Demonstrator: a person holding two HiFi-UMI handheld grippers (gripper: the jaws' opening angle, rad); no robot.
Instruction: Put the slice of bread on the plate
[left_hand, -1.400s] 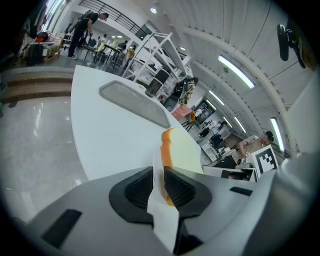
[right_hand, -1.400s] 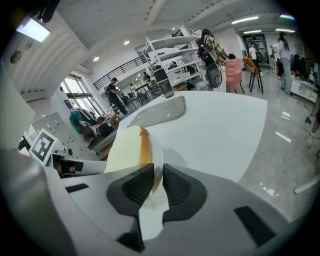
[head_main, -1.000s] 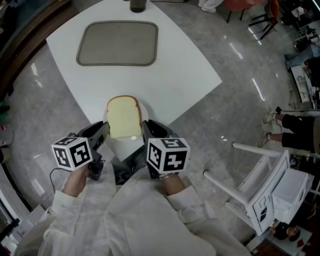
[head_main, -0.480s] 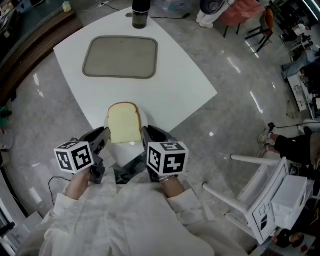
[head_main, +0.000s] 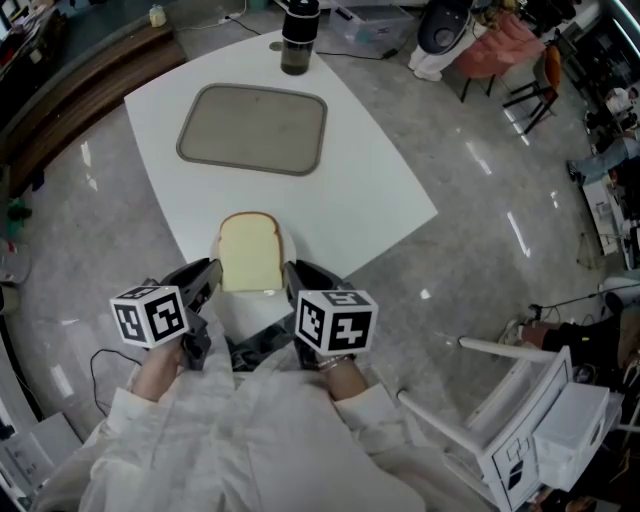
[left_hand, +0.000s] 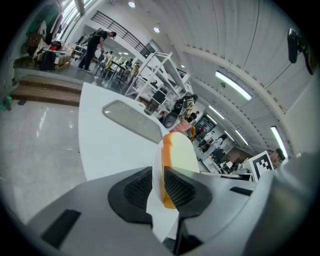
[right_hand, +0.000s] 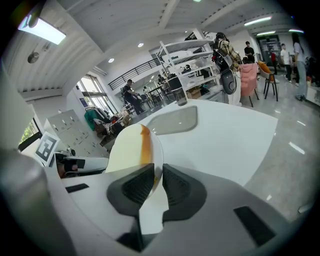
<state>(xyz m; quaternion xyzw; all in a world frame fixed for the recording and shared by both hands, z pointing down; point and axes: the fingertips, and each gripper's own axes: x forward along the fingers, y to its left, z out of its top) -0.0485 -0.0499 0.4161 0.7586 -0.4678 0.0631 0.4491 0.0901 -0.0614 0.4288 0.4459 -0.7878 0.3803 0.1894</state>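
white plate (head_main: 289, 248) pinched on both sides: my left gripper (head_main: 203, 279) has its jaws drawn narrow on the plate's left rim, and in the left gripper view (left_hand: 159, 187) they seem to catch a bit of orange crust along with it. my right gripper (head_main: 300, 274) is clamped the same way on the right rim, pads tight to the thin white edge (right_hand: 157, 182)

the slice of bread (head_main: 248, 252) already lies flat on the plate, pale face up, rounded top pointing away from me. i hold the plate in the air at the near corner of the worktop (head_main: 370, 190), partly over it and partly over the floor, so i judge the step in hand is setting the loaded plate down

to do that well i would keep both grippers level with each other so the slice cannot slide, carry the plate fully over the worktop before lowering, and open the jaws only once the base rests flat. the left side wants care, since letting go could drag the crust

count: one slice of bread, one plate, two grippers, one grey tray (head_main: 253, 128) lying empty further along the worktop, and one dark bottle (head_main: 299, 45) at its far edge
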